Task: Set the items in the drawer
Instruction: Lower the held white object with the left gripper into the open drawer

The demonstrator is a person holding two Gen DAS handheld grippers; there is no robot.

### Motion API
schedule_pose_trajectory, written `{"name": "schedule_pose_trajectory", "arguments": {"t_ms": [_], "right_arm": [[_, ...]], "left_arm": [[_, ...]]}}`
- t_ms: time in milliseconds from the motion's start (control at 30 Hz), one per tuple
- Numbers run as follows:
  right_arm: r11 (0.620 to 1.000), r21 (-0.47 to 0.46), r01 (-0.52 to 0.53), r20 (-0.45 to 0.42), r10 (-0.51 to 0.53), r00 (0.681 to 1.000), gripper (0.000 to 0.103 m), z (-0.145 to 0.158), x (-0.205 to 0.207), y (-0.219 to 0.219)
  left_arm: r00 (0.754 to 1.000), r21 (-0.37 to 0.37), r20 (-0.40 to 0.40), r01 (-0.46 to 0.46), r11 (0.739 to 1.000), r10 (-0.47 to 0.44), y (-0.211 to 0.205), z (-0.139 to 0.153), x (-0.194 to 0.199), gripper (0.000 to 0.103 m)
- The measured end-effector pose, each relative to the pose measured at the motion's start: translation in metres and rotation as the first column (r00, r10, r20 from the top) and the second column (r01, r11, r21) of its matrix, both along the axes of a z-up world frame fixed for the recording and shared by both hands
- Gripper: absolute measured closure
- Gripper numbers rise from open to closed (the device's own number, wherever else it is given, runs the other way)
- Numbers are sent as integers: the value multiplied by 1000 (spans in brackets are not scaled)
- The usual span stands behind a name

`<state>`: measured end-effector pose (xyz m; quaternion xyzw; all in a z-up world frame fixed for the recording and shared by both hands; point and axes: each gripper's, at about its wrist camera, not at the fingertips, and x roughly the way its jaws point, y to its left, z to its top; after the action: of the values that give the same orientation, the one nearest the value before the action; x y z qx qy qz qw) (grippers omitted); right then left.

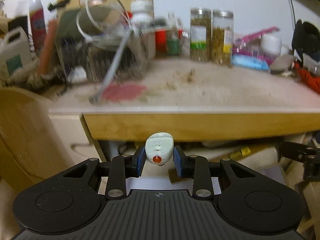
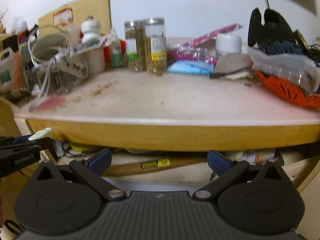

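Left gripper [image 1: 159,161] clamps a pale remote [image 1: 159,147] by its sides, over the open drawer [image 2: 160,172] at 6 o'clock under the desk edge [image 1: 200,126]. Right gripper [image 2: 159,161] hangs spread, holding nothing. Risk: smooth tapered shell could slip from the pads, or clip the desk edge at 12 o'clock.

left hand-held gripper [image 1: 159,158]: level, jaws closed onto a small pale object, blue pads [image 1: 140,158] pressing both its sides. right hand-held gripper [image 2: 159,159]: level, jaws spread wide, nothing between the pads [image 2: 101,158].
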<state>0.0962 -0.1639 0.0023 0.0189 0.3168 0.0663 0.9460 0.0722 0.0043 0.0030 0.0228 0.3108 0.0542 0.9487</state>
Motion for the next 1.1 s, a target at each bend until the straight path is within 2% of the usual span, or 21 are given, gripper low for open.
{"name": "schedule_pose_trajectory", "arguments": {"t_ms": [200, 433, 633, 733, 867, 1033, 1100], "right_arm": [[1000, -5, 0, -117, 0, 993, 0, -21, 10, 2], [1000, -11, -1, -252, -2, 968, 0, -45, 21, 4], [1000, -26, 13, -334, -21, 942, 0, -64, 28, 6], [1000, -26, 15, -387, -24, 922, 0, -73, 31, 7], [1000, -25, 17, -480, -27, 877, 0, -86, 39, 4], [1000, -22, 22, -580, -31, 814, 0, -103, 48, 1], [1000, -26, 17, -589, -29, 807, 0, -108, 48, 2]], "left_arm": [[990, -70, -141, 5, 998, -15, 6, -20, 14, 74], [964, -88, -265, -4, 996, -20, 12, -42, 23, 74], [938, -103, -347, -30, 994, -8, 20, -60, 31, 74], [927, -105, -375, -30, 994, -12, 21, -66, 35, 74], [913, -110, -406, -16, 994, -31, 21, -75, 39, 74], [880, -84, -474, -23, 996, -20, 21, -91, 44, 74], [868, -79, -497, -29, 996, -14, 23, -97, 46, 74]]}}
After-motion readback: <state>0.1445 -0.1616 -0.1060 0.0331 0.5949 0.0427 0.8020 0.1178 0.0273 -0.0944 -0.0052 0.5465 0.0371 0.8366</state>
